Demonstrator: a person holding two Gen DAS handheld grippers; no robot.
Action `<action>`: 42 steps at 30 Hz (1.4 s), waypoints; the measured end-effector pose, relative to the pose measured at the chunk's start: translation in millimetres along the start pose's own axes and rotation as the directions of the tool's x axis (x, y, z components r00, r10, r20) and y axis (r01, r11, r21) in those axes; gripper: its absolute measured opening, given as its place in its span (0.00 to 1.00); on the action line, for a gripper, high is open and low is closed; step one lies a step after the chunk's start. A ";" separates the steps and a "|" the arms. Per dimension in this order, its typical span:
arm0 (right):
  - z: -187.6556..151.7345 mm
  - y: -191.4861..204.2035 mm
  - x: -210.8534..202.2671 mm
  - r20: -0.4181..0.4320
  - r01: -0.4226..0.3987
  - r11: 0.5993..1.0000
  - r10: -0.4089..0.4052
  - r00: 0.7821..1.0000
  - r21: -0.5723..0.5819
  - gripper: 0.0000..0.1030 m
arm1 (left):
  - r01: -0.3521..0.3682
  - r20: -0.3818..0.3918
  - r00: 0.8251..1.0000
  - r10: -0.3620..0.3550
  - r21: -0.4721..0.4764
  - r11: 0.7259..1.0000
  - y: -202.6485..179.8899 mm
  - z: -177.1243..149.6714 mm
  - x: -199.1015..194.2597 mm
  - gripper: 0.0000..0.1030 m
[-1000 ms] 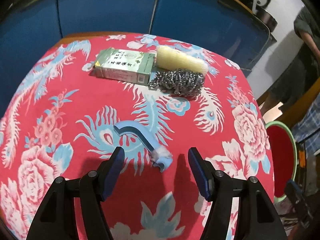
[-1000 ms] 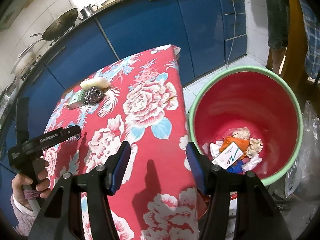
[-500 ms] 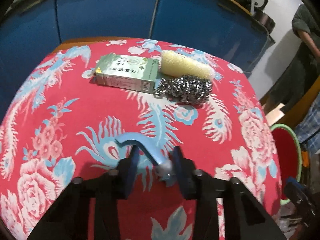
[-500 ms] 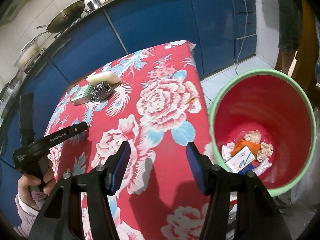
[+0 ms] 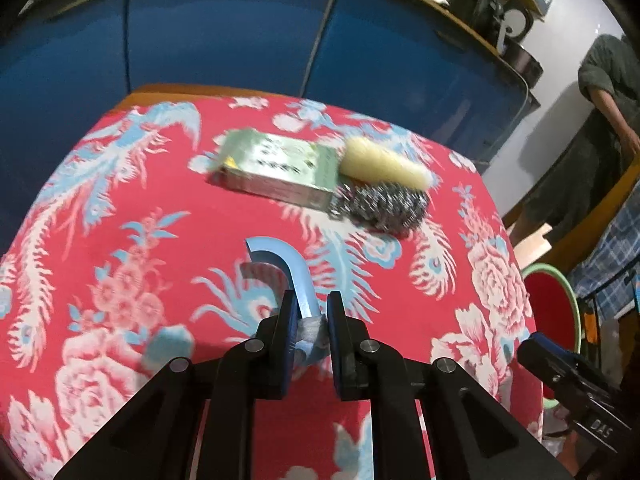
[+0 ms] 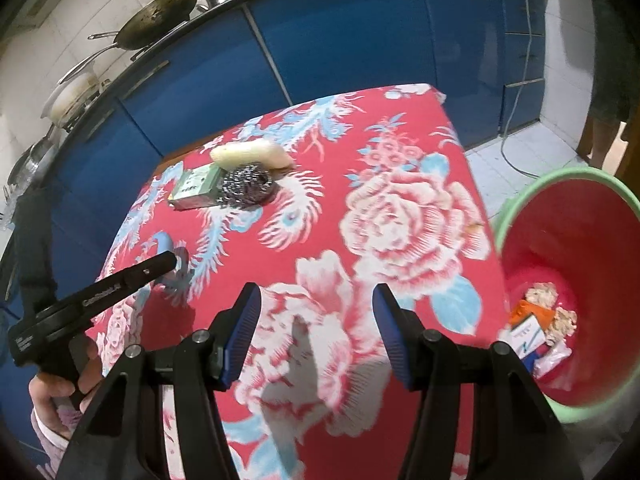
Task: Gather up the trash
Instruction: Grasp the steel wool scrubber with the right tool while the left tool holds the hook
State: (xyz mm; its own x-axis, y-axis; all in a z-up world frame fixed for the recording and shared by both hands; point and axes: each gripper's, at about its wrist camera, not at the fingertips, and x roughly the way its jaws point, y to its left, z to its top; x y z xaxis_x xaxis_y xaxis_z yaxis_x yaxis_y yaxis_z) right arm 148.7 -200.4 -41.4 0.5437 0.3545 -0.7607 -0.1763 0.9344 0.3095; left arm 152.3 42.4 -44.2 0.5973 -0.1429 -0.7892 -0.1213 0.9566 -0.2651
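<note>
Clamping the blue curved plastic piece (image 5: 294,276) between them, the left gripper (image 5: 311,322) fingers have just closed on its lower end, where a scrap of white wrap shows, while its hooked end reaches out ahead of the fingertips over the red floral tabletop (image 5: 120,240). It looks light, stiff and rather slick, so holding the straight shank near the wrapped end seems soundest. The right gripper (image 6: 316,320) fingers stand apart with nothing between them, the red bin (image 6: 592,240) off to their right; a green box (image 5: 280,166) ahead carries print too blurred to read.
</note>
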 end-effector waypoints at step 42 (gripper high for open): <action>76.0 78.2 127.3 -0.013 0.017 0.996 -0.018 1.000 -0.086 0.37 | -0.039 0.010 0.999 0.040 -0.089 0.995 57.2 8.2 10.4 0.14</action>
State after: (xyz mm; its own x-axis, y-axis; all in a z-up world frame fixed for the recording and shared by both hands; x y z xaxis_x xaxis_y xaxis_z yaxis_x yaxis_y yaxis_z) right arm 266.6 -84.8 -70.7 0.5363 0.3378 -0.7735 -0.2365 0.9399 0.2464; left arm 158.0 97.7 -63.0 0.5999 -0.1021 -0.7935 -0.2146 0.9349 -0.2826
